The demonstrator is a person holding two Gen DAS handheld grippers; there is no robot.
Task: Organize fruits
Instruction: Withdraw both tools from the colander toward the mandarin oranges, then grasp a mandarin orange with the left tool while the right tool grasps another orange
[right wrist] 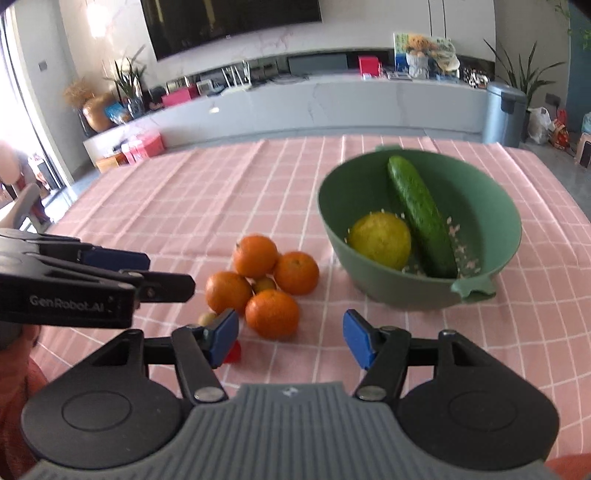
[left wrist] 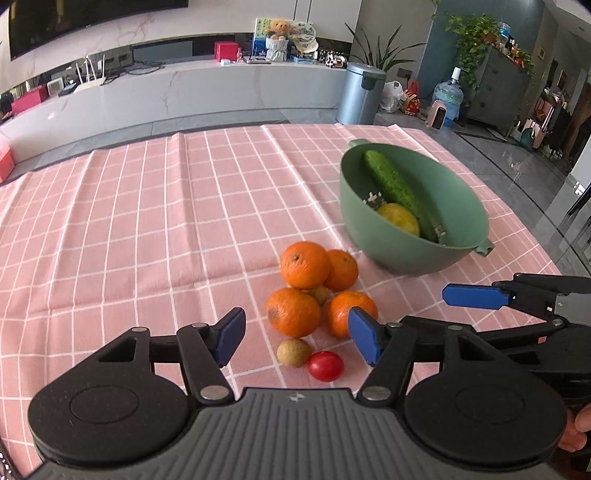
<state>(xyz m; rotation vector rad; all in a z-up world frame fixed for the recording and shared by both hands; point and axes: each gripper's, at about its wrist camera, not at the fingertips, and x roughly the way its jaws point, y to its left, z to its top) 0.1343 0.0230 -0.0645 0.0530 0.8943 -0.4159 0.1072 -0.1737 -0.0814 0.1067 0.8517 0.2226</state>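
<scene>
Left claw (left wrist: 297, 340) gapes wide, empty, low in the frame over the oranges (left wrist: 304, 264) clustered mid-frame. Right claw (right wrist: 291, 339) equally spread, grasping nothing. At upper right, the bowl (right wrist: 491, 206) holds a cucumber (right wrist: 421, 218), long axis slanting upper left to lower right, beside a lemon (right wrist: 380, 240).

L claw (left wrist: 295, 334) + R claw (right wrist: 290, 339) wide apart.

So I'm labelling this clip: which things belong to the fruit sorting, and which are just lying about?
Job:
oranges
lemon
cucumber
tomato
small brown fruit
bowl

Lying about:
bin
water jug
teddy bear
plant
</scene>
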